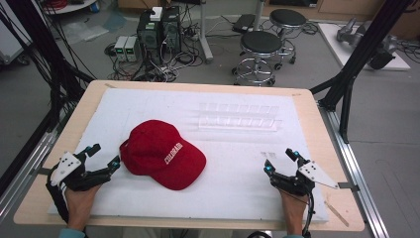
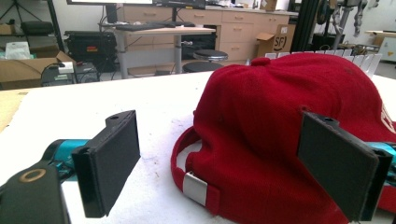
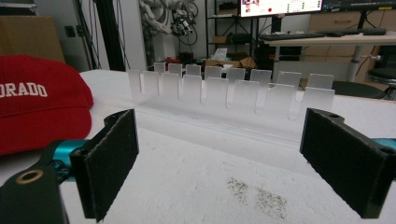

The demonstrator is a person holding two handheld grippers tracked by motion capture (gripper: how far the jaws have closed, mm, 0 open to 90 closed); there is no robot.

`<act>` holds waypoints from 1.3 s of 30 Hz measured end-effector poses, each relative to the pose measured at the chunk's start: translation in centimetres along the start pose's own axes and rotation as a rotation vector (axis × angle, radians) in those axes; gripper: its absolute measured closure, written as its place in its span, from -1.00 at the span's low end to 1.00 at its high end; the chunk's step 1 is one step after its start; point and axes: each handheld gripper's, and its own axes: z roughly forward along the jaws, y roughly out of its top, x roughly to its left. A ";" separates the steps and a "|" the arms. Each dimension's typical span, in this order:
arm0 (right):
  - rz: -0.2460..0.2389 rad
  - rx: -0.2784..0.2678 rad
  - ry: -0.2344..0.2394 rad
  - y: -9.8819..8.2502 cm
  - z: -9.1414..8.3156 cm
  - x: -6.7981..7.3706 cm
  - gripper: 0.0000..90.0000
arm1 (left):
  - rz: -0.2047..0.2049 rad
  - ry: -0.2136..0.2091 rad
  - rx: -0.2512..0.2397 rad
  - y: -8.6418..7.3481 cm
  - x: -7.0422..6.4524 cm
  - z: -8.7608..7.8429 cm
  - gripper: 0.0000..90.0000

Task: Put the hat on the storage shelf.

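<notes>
Facing released left gripper (image 1: 105, 156) and right gripper (image 1: 279, 161): red cap (image 1: 161, 152) (white lettering "COLORADO").

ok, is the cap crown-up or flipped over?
Crown-up. The cap rests on its open side on the white mat, lettering facing up, brim flat; the left gripper view shows its rear strap and buckle at mat level.

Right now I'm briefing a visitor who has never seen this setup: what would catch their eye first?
The red baseball cap with white lettering, lying left of centre on the white mat, stands out at once. The left gripper sits at its back with jaws open, one jaw by the strap buckle. Farther back, a clear slotted acrylic rack nearly vanishes against the mat, while the right gripper rests open at the near right.
</notes>
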 end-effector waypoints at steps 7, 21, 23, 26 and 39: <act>0.002 -0.005 -0.007 0.0 -0.1 0.1 -0.77 | 0.002 -0.003 0.003 0.0 0.0 0.0 -0.70; -0.002 -0.017 -0.004 -0.1 -0.1 0.0 -0.77 | 0.009 -0.004 0.001 0.0 -0.1 0.0 -0.70; 0.002 -0.012 -0.002 -0.1 -0.1 0.1 -0.77 | 0.004 -0.007 0.003 0.0 0.0 0.0 -0.70; -0.002 -0.018 -0.003 -0.1 -0.1 0.0 -0.77 | -0.008 -0.015 0.008 0.1 0.1 0.1 -0.70; 0.001 -0.013 0.000 -0.1 -0.1 0.0 -0.77 | 0.021 -0.109 0.091 2.1 1.1 1.2 -0.70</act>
